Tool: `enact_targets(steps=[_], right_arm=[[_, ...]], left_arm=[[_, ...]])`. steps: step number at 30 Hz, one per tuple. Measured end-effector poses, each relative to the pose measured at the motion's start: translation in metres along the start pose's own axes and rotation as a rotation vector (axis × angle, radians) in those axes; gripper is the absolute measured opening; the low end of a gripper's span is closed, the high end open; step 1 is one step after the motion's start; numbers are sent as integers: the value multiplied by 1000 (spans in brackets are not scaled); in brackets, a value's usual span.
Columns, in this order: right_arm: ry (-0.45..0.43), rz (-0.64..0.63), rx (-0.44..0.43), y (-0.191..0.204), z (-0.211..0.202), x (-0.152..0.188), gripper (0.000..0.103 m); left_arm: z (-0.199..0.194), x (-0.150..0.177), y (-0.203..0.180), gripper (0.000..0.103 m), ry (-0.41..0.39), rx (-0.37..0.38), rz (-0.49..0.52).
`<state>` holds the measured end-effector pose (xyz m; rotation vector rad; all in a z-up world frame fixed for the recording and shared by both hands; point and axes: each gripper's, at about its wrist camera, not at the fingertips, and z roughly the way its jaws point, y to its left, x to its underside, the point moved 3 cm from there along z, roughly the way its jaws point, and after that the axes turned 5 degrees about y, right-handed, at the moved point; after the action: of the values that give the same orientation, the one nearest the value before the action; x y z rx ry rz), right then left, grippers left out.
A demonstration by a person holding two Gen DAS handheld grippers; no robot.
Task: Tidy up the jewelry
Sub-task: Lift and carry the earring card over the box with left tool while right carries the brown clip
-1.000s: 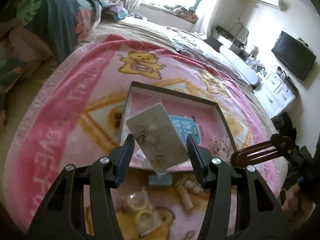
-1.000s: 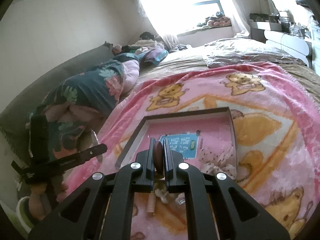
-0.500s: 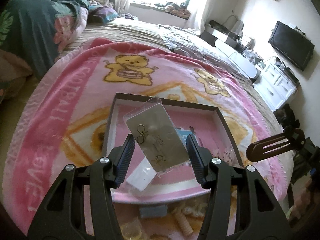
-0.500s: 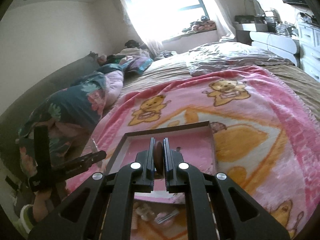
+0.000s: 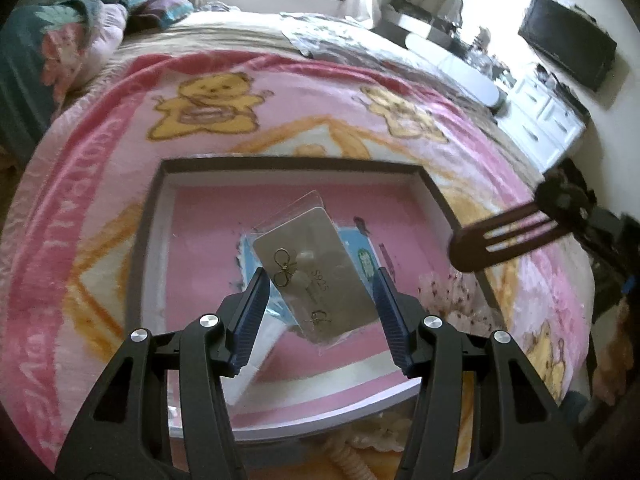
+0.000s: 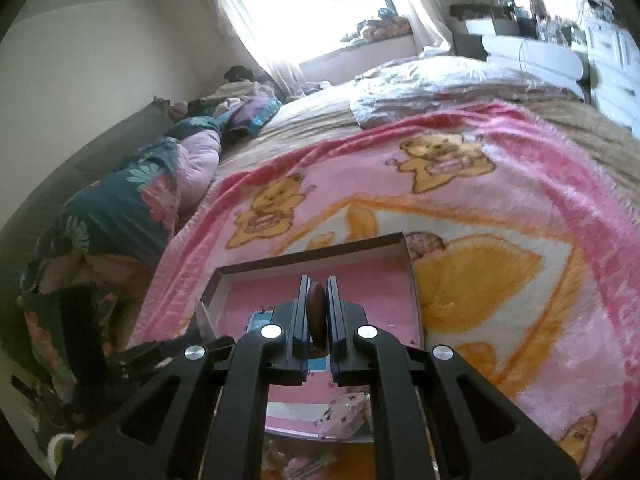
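A clear sleeve with a silver earring card [image 5: 320, 248] hangs tilted between the blue pads of my left gripper [image 5: 320, 280], which is shut on its edges. Below it lies a shallow dark-rimmed box [image 5: 288, 164] with a pink floor. My right gripper [image 6: 317, 284] is shut on a flat brown hair clip [image 6: 316, 312] and hovers over the box's near half. In the left wrist view the hair clip [image 5: 508, 236] pokes in from the right above the box's right wall. The box rim [image 6: 312, 254] also shows in the right wrist view.
Inside the box lie a blue card [image 5: 360, 256], a white speckled fabric piece [image 5: 452, 296] and a white strip [image 5: 256, 360]. A cream spiral hair tie [image 5: 348, 460] lies on the pink bear blanket [image 5: 100, 200] before the box. A folded quilt [image 6: 120, 208] is at the left.
Both grippers have moved forward and lower, from in front of the box to over it. The loose items on the blanket have slid toward the bottom edge. Neither grip has changed.
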<state>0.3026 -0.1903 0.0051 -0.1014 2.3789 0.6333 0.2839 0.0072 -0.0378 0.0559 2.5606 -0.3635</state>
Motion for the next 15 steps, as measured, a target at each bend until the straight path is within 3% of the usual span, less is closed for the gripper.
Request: enact_targets(steps=[10, 15], right_arm=[[66, 47, 3, -16, 32, 10, 7], [104, 62, 6, -24, 46, 15, 7]], left_arm=[[22, 12, -4, 46, 61, -2, 30], [24, 13, 0, 52, 67, -8, 17]])
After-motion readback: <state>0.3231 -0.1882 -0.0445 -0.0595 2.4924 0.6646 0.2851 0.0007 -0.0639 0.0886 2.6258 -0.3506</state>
